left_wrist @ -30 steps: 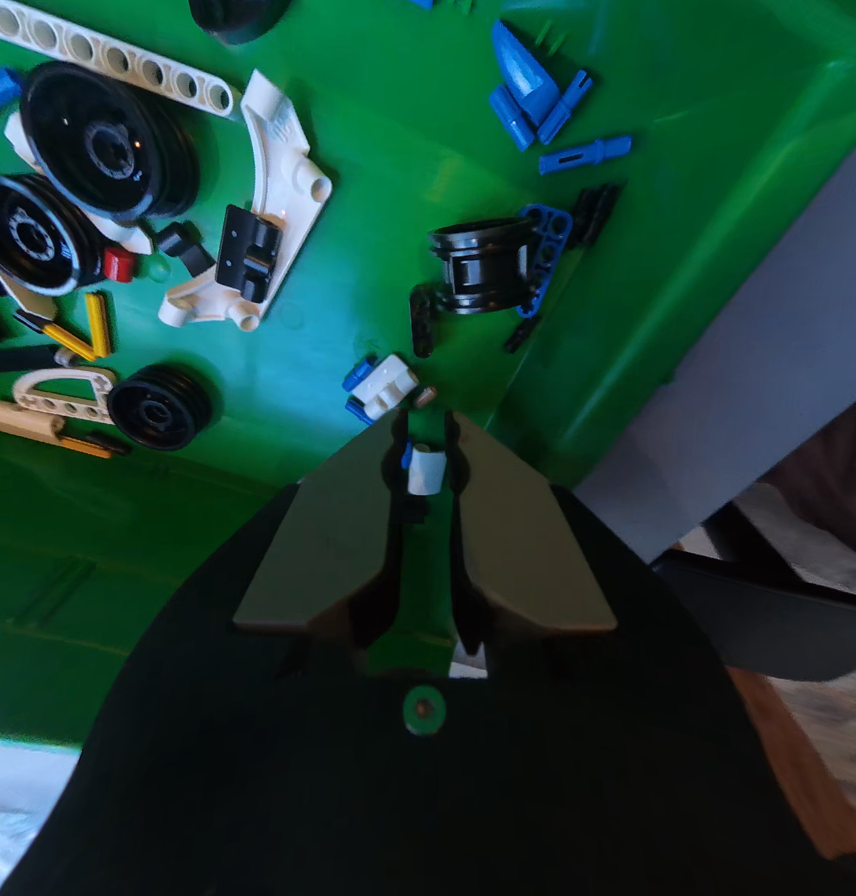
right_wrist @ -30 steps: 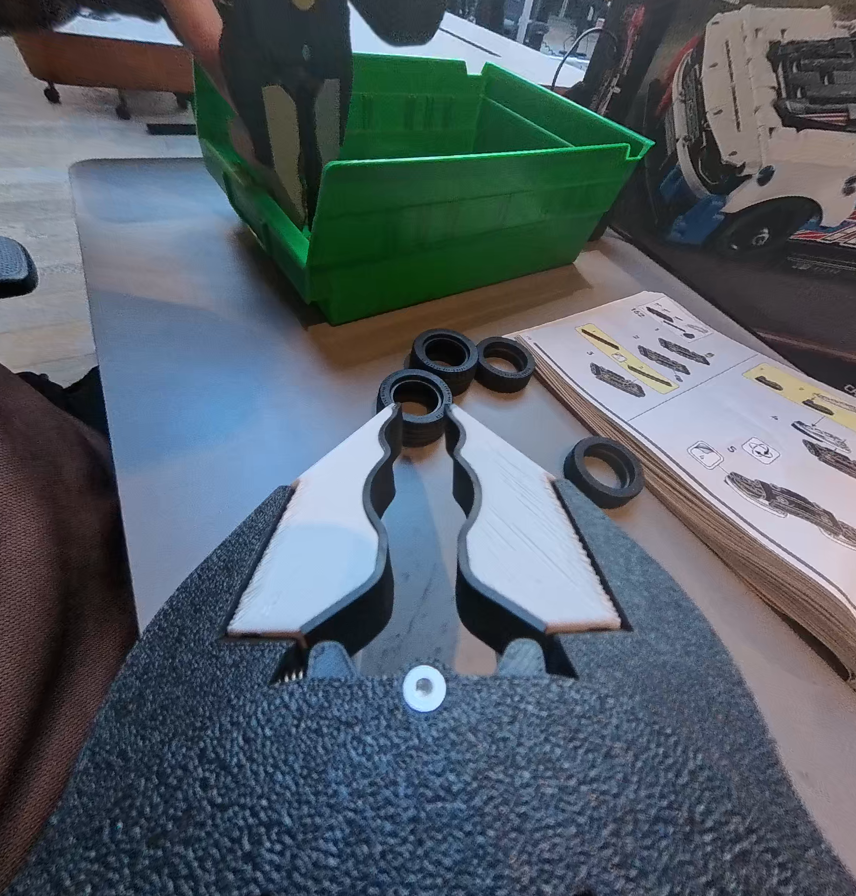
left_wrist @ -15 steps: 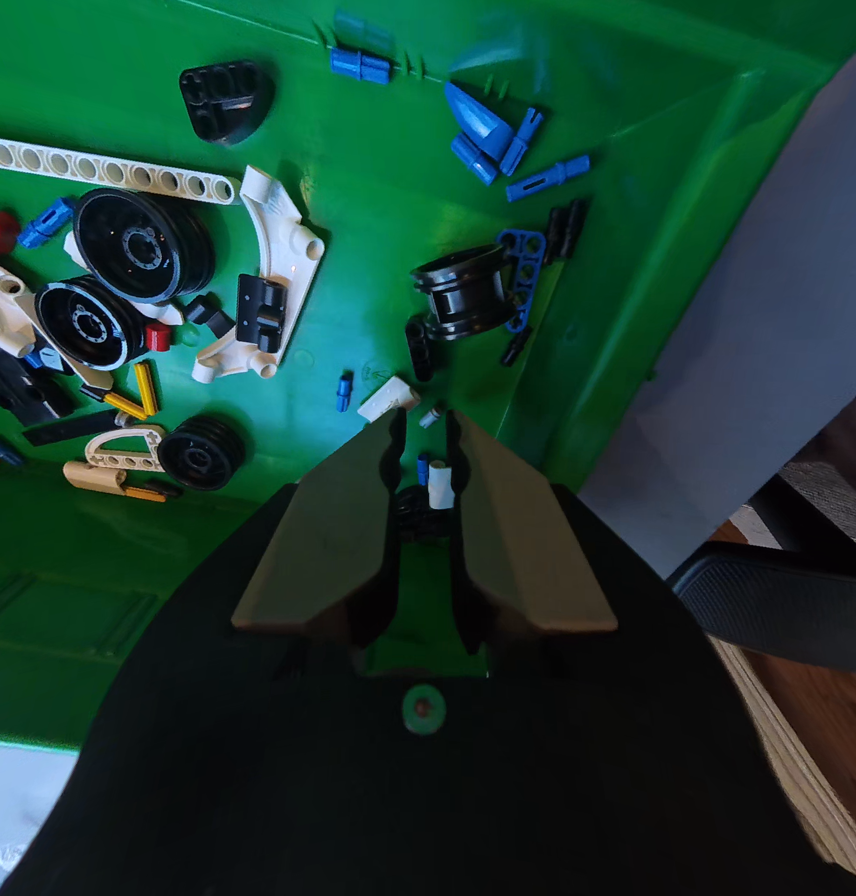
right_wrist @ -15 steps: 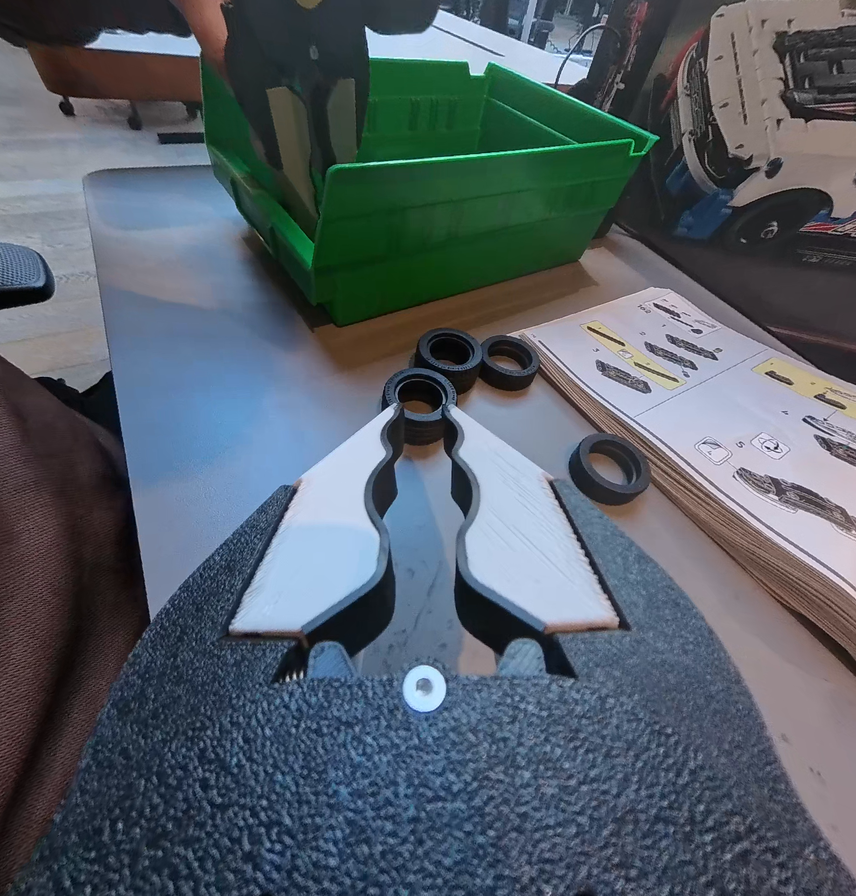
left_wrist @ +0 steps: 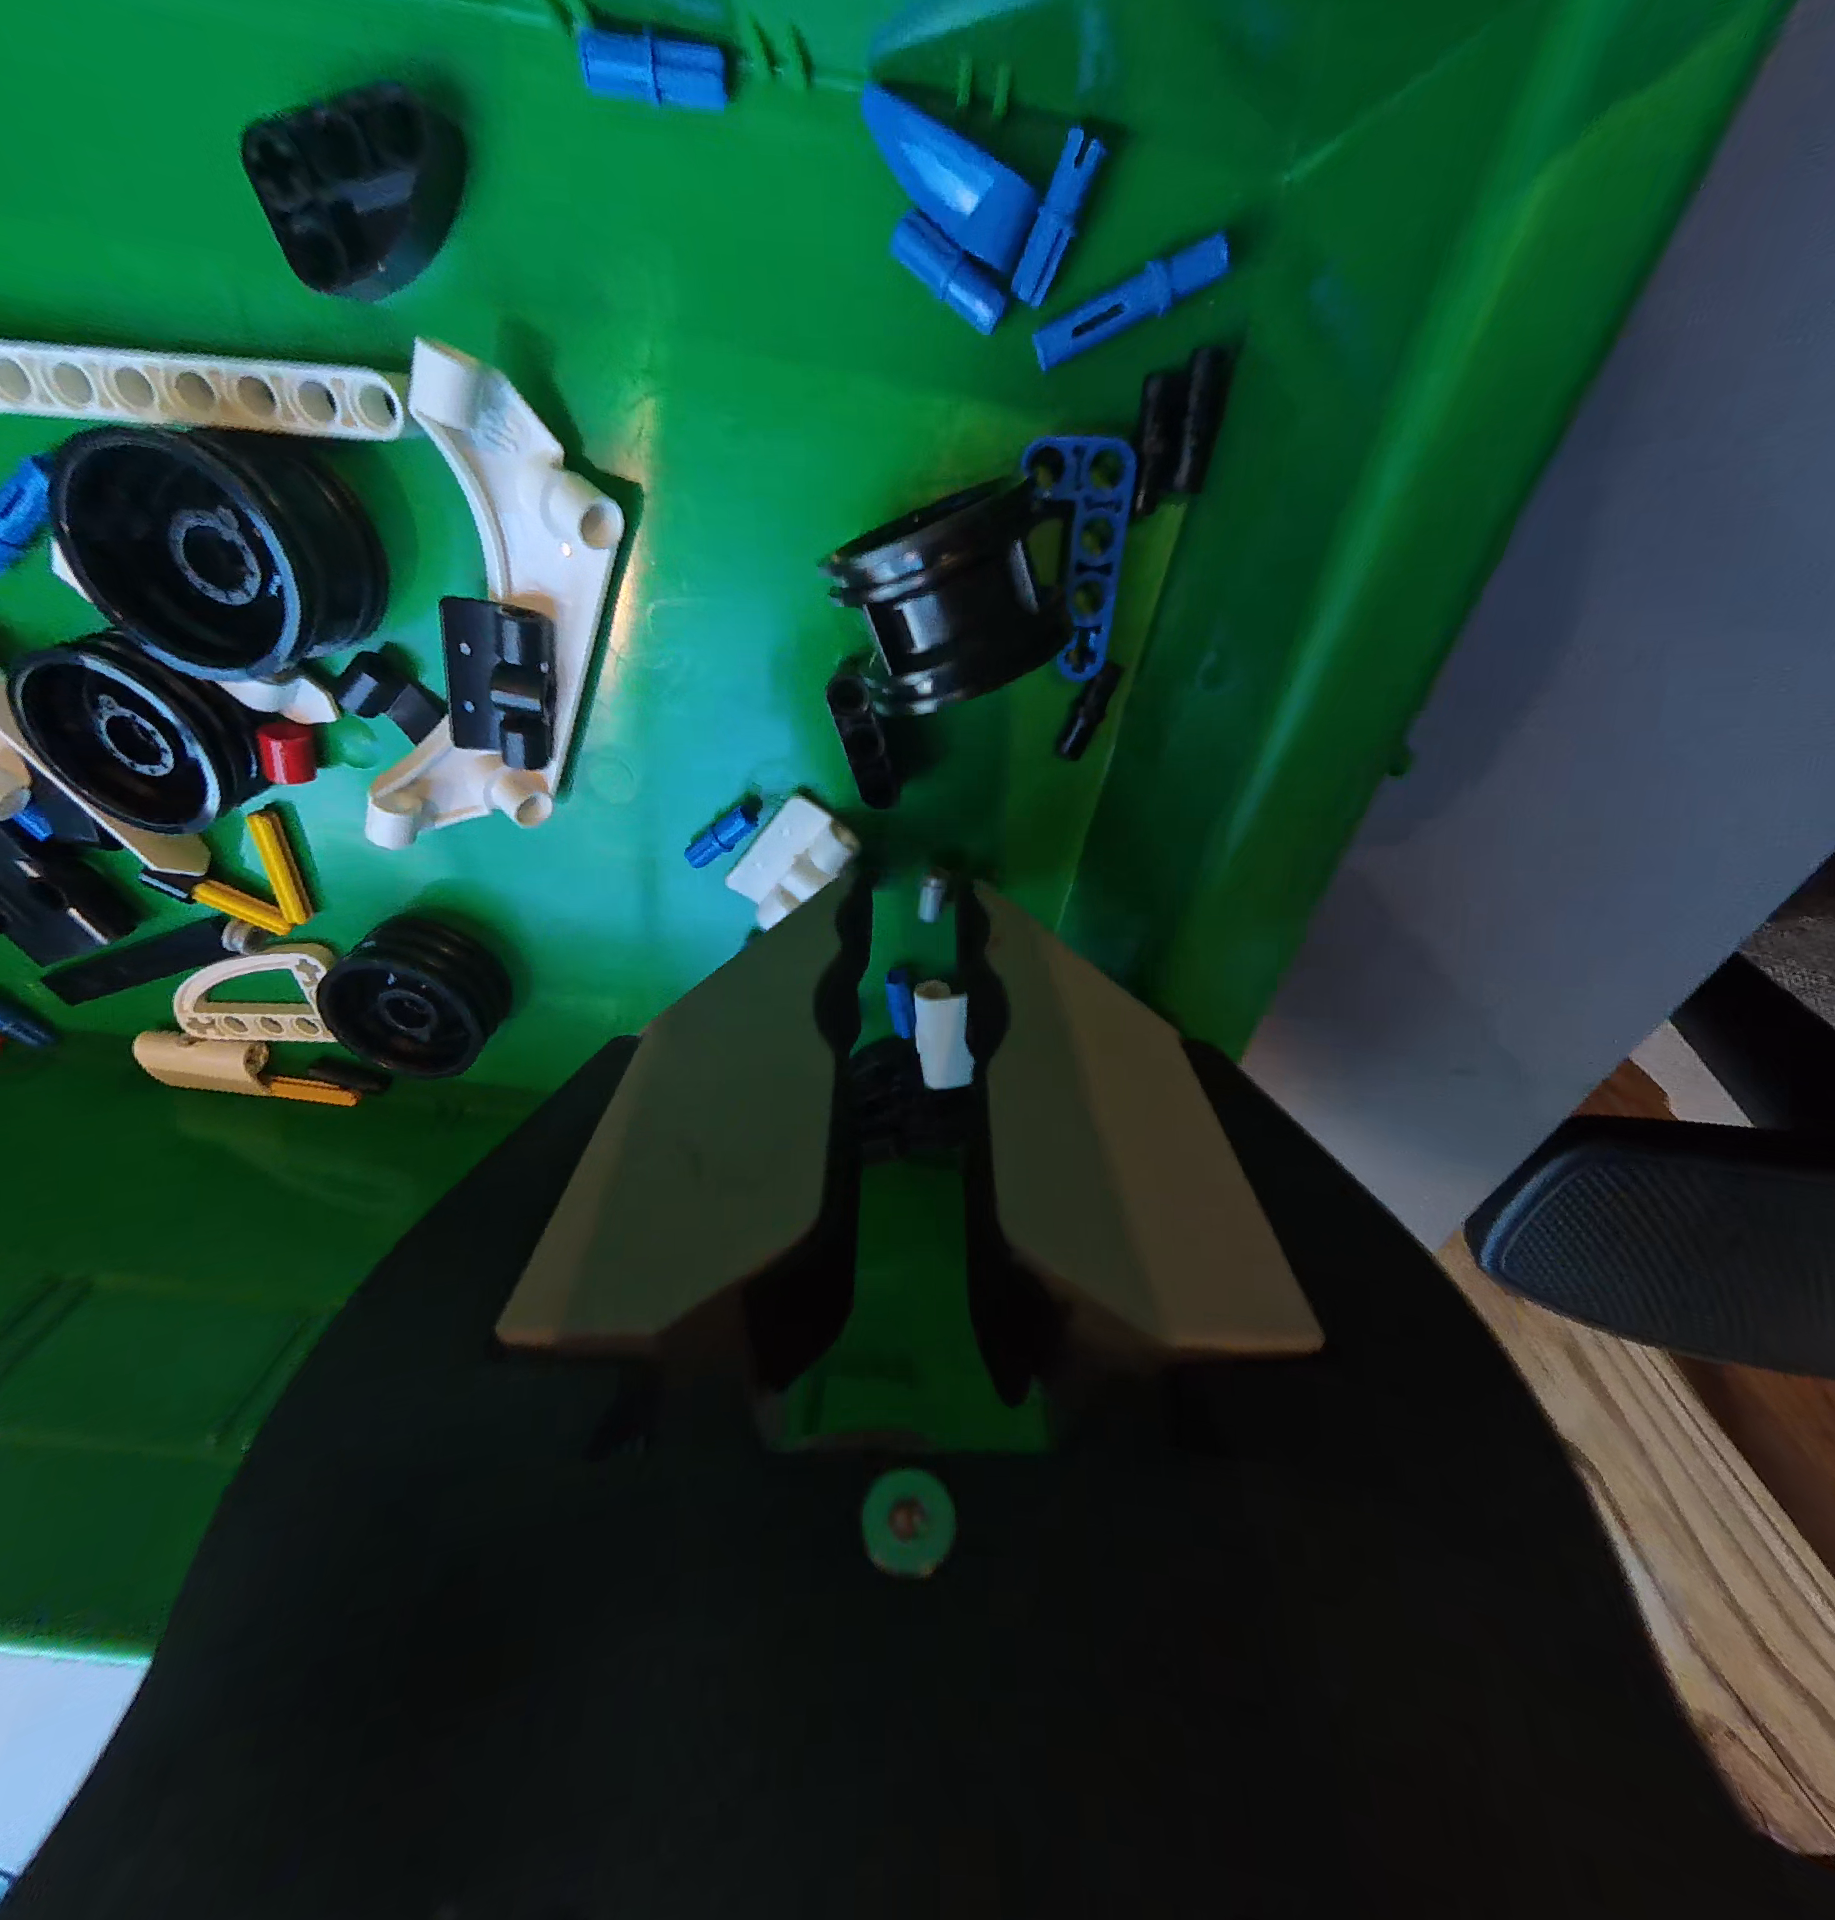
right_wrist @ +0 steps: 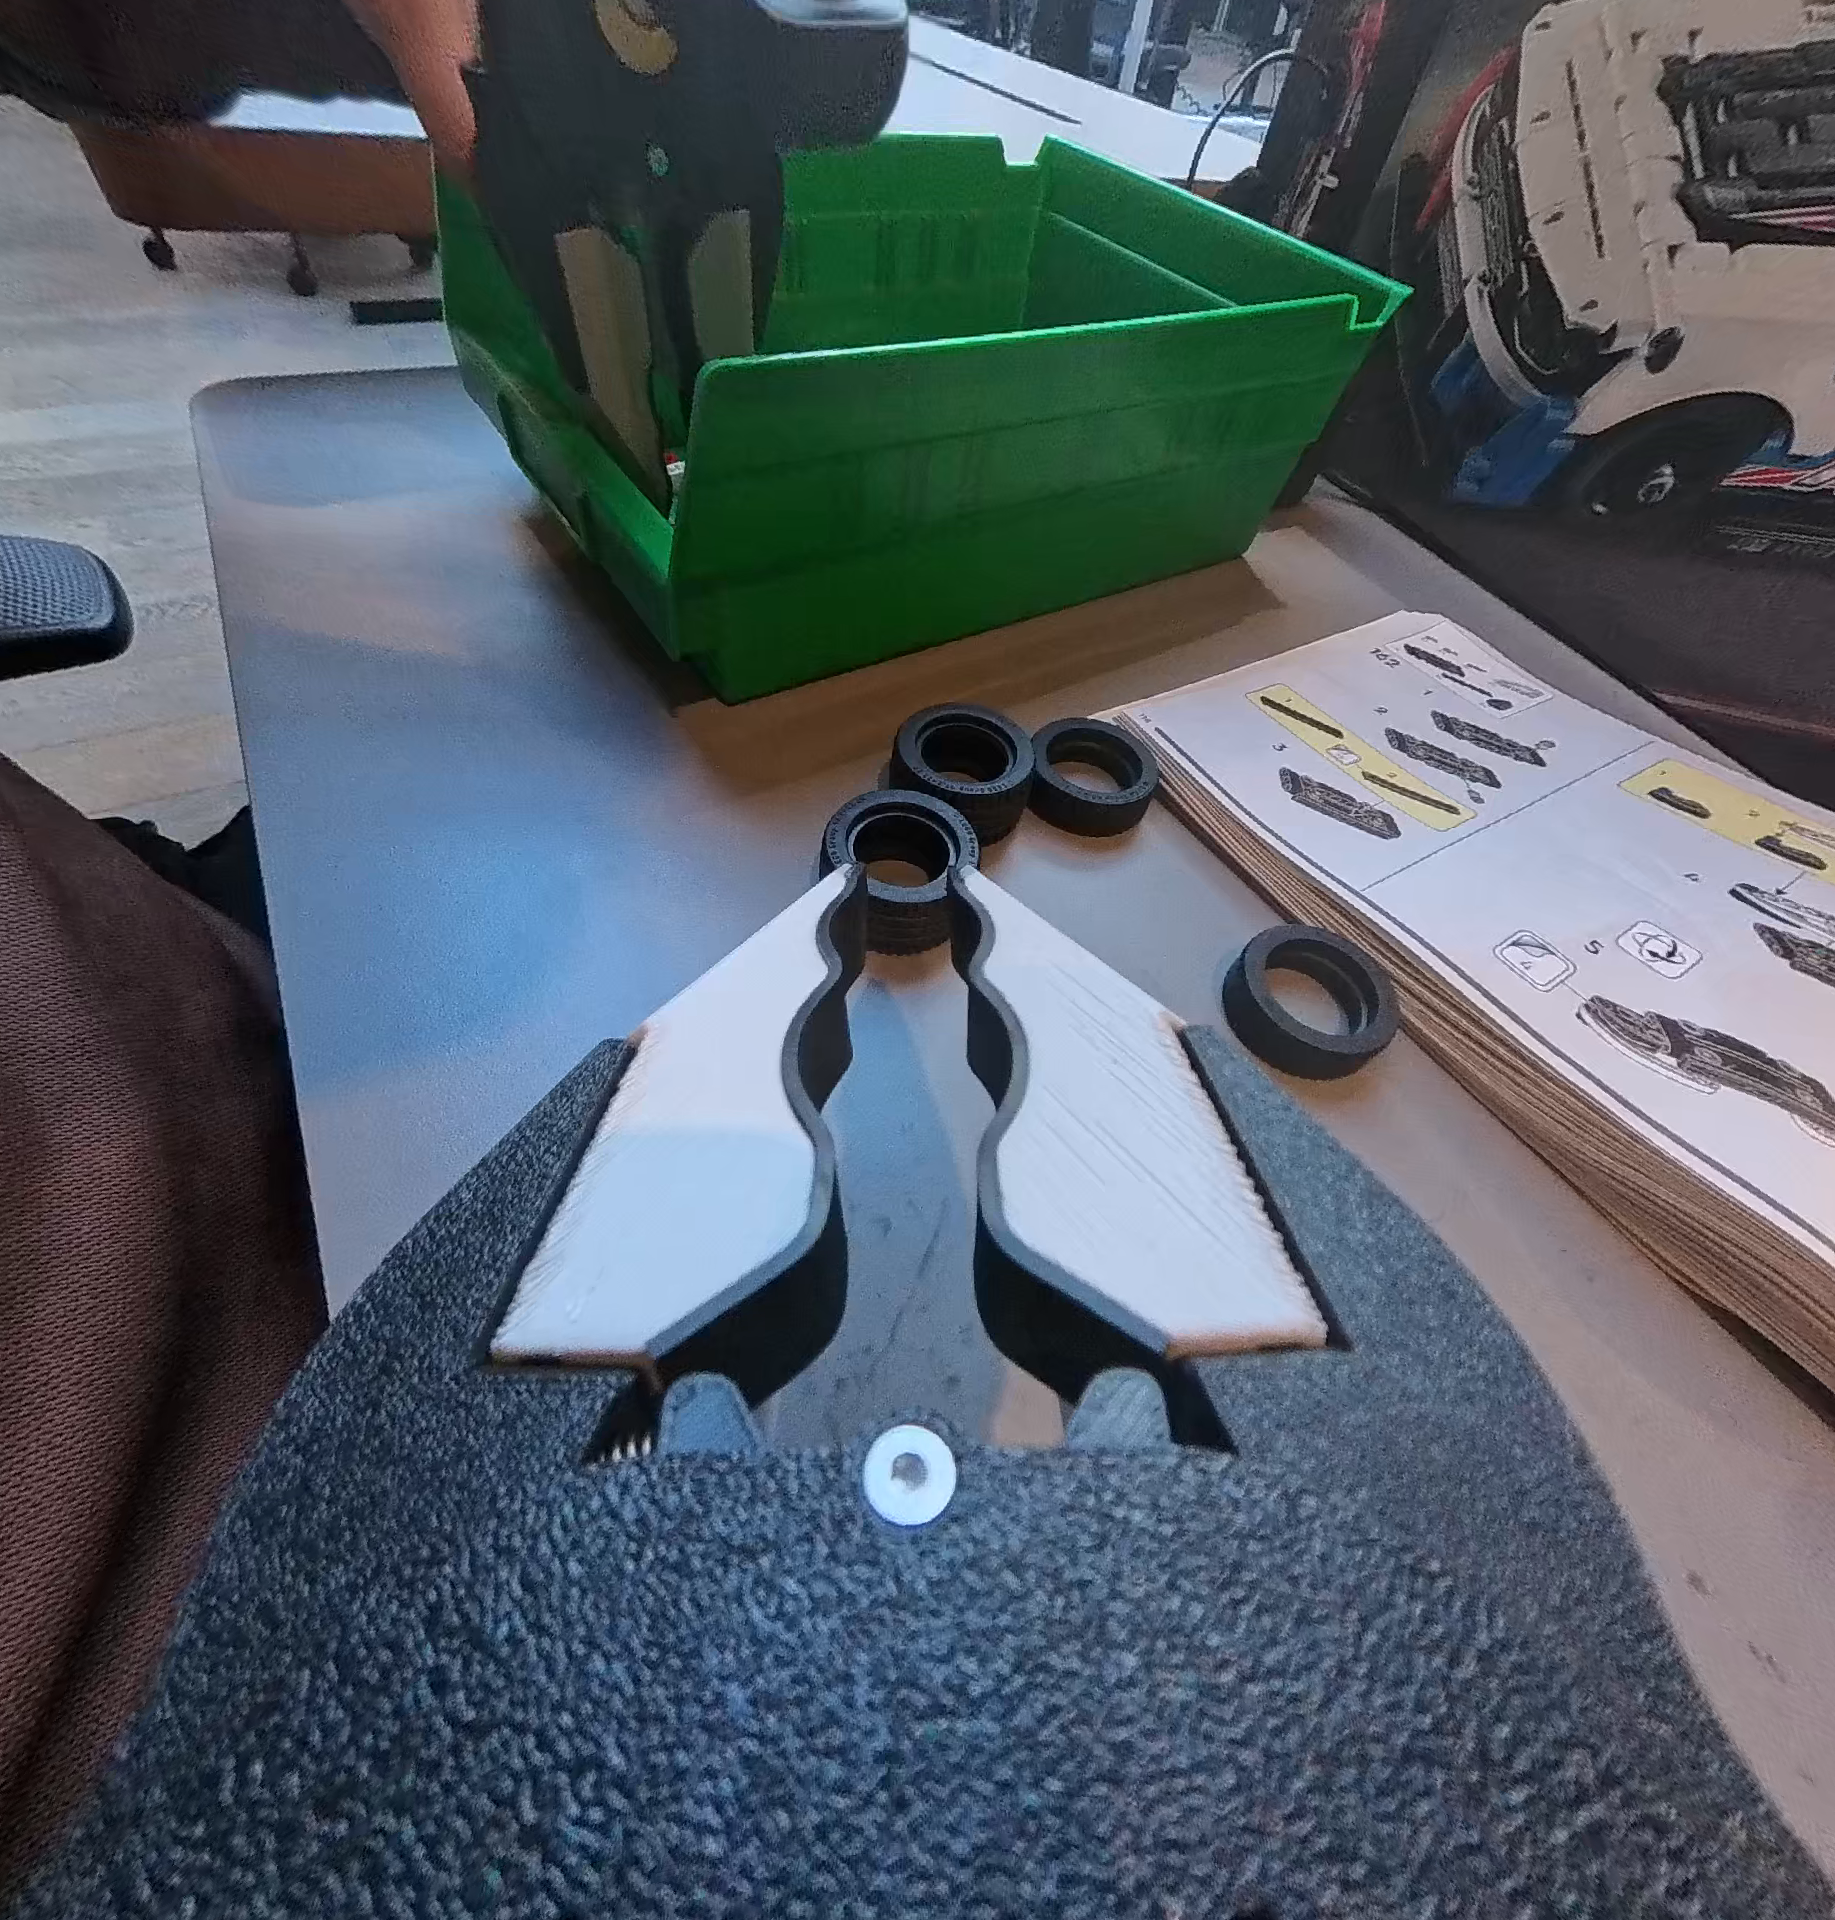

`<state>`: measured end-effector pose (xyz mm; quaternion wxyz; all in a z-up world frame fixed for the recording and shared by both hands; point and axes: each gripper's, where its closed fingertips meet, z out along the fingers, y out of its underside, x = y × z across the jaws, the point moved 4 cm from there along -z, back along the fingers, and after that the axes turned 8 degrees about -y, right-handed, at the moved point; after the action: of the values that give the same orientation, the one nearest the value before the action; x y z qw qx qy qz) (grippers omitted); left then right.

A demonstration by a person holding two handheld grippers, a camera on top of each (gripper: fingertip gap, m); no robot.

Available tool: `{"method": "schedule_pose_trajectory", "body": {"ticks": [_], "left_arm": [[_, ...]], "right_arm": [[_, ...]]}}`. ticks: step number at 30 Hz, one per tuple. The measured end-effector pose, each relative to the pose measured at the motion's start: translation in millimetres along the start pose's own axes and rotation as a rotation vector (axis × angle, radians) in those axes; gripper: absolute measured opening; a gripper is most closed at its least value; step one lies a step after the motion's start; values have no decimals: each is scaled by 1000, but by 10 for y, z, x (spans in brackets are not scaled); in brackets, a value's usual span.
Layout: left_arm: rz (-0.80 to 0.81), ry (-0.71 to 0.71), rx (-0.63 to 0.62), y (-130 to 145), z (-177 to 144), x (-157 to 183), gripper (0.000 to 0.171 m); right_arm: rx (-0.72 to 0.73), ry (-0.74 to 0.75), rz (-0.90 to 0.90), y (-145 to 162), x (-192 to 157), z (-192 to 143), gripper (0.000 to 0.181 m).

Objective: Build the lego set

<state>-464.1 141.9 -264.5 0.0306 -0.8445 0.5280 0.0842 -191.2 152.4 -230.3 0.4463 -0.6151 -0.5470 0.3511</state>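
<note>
Lifting from the green bin (left_wrist: 684, 208), the left claw (left_wrist: 915, 904) pinched a small white piece (left_wrist: 942, 1029); right claw (right_wrist: 908, 883) gripped a tyre (right_wrist: 900, 868); the build looked barely begun.

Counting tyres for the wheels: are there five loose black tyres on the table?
No, the right wrist view shows four: one tyre between the right gripper fingers, three beside it.

Left wrist cam: close, looking steeply down into green plastic bin (left_wrist: 1308, 582). Right wrist cam: low over grey tabletop (right_wrist: 456, 790), facing fwd. Shared: same bin (right_wrist: 996, 499).
</note>
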Motion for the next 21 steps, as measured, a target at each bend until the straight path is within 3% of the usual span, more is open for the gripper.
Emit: {"method": "schedule_pose_trajectory", "body": {"ticks": [7, 13, 21], "left_arm": [[18, -7, 7, -1, -1, 13, 1], [29, -60, 9, 24, -36, -31, 1], [-53, -196, 217, 32, -442, -294, 1]], "right_arm": [[-2, -1, 1, 2, -1, 0, 15], [-1, -2, 1, 0, -8, -5, 15], [7, -14, 8, -12, -26, -15, 14]]}}
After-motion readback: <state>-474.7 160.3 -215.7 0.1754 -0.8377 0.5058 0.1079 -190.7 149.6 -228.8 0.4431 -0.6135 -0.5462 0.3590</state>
